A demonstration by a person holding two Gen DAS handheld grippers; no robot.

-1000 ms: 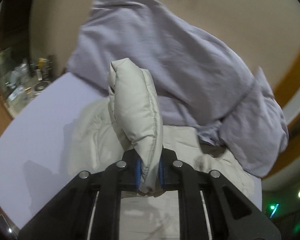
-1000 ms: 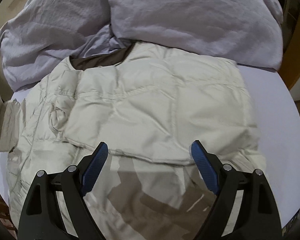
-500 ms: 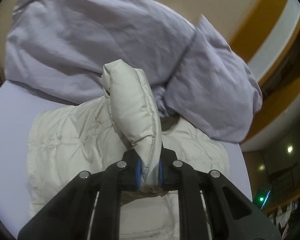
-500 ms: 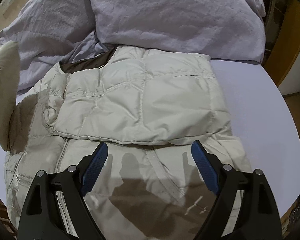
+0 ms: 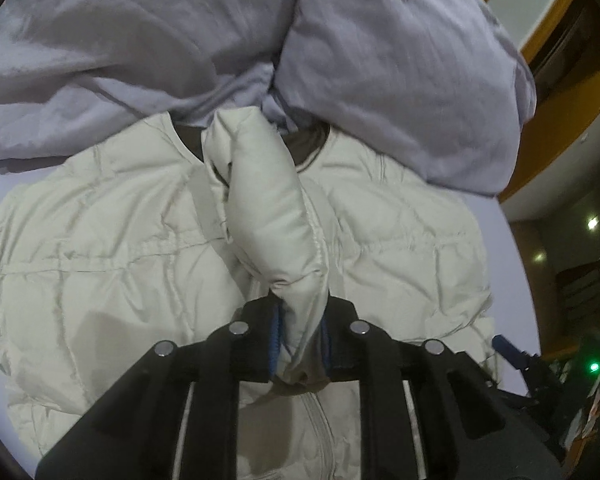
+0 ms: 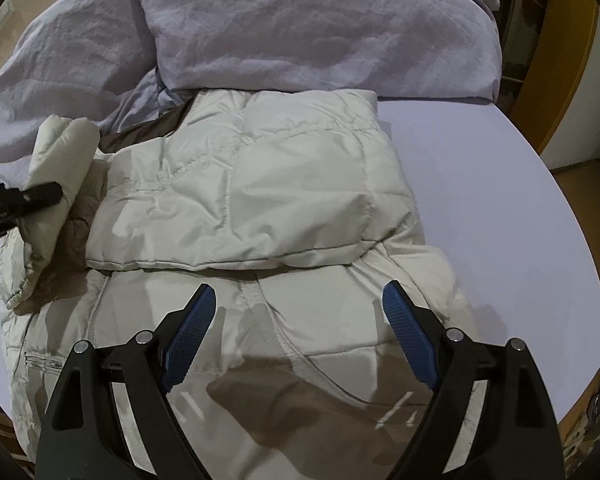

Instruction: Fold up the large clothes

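A cream puffer jacket (image 5: 120, 240) lies flat, front up, on the pale round table (image 6: 480, 184). One sleeve (image 6: 260, 184) is folded across its chest. My left gripper (image 5: 300, 340) holds the other sleeve (image 5: 268, 208) by its cuff above the jacket's middle, near the zip. Its jaws are opening, with the cuff still pinched between the blue pads. In the right wrist view that sleeve (image 6: 56, 160) hangs at the left edge from a black finger (image 6: 28, 196). My right gripper (image 6: 300, 308) hovers open over the jacket's lower half, holding nothing.
A rumpled lavender duvet (image 6: 300, 20) is heaped along the far side of the table, touching the jacket's collar. The table's curved edge (image 6: 572, 216) runs close on the right. Wooden wall trim (image 5: 560, 80) and a dim room lie beyond.
My left gripper has carried the sleeve from the table's left side across to above the jacket's middle and come lower. The right gripper drifted slightly and stayed open.
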